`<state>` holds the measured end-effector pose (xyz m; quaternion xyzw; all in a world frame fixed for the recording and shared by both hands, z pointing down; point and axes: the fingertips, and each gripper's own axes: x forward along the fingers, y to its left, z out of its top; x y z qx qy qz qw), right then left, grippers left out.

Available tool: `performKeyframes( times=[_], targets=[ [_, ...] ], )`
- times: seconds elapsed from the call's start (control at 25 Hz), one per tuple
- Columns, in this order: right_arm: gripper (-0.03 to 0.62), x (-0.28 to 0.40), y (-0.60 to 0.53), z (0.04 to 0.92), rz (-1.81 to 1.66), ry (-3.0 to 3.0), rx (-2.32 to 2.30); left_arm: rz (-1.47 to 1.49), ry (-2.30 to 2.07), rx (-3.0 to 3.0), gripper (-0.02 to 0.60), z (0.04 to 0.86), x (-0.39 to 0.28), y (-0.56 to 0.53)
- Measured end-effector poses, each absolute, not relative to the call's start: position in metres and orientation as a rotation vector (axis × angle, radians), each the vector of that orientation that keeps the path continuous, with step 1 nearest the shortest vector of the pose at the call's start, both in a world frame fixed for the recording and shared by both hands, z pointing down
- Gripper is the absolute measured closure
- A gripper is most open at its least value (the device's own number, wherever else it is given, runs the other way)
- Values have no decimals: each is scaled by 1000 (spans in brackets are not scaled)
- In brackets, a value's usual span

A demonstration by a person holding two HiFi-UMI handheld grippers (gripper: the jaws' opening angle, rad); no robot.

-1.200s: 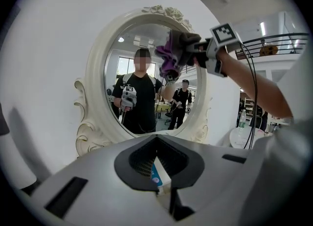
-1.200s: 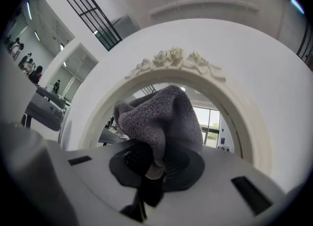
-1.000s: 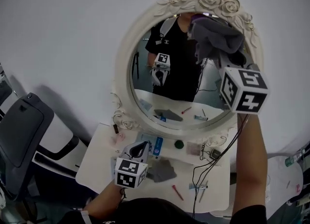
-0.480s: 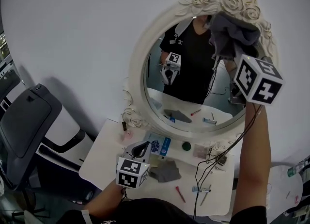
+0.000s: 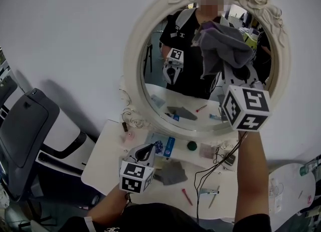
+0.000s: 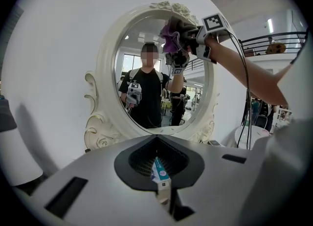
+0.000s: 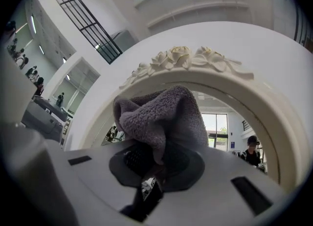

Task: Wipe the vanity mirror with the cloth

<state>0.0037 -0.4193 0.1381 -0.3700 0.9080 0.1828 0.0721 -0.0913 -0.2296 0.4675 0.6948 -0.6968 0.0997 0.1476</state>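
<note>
White wall (image 5: 60, 25) fills the background. Far left, a dark office chair (image 5: 25, 130) stands near the white vanity table (image 5: 100, 170).

Left gripper (image 5: 146, 150): low over the table's left half, pointing toward the mirror's foot. Jaws together, nothing between them.

On the table, just right of it: a blue-and-white box (image 5: 168, 147), a spare grey rag (image 5: 170, 173), a small green round thing (image 5: 191, 145) and a red pen (image 5: 185, 196), all apart from one another.

Vanity mirror (image 5: 150, 90): oval, cream frame, carved roses on top, upright at the back of the table. It reflects the person and both grippers.

Cloth (image 5: 220, 47): grey-purple, bunched, against the upper right part of the glass below the roses.

Right gripper (image 5: 230, 70): raised on an outstretched arm, jaws clamped on the cloth, which bulges out above them.

Black cable (image 5: 220, 160) hangs from it to the table.
</note>
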Motion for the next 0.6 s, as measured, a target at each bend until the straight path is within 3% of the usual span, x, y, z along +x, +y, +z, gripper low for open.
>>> performKeyframes(
  times=[0.6],
  targets=[
    [553,-3,-422,309,282,2936,-1106,292,-2024,1948,575,475,-105,-227]
  ],
)
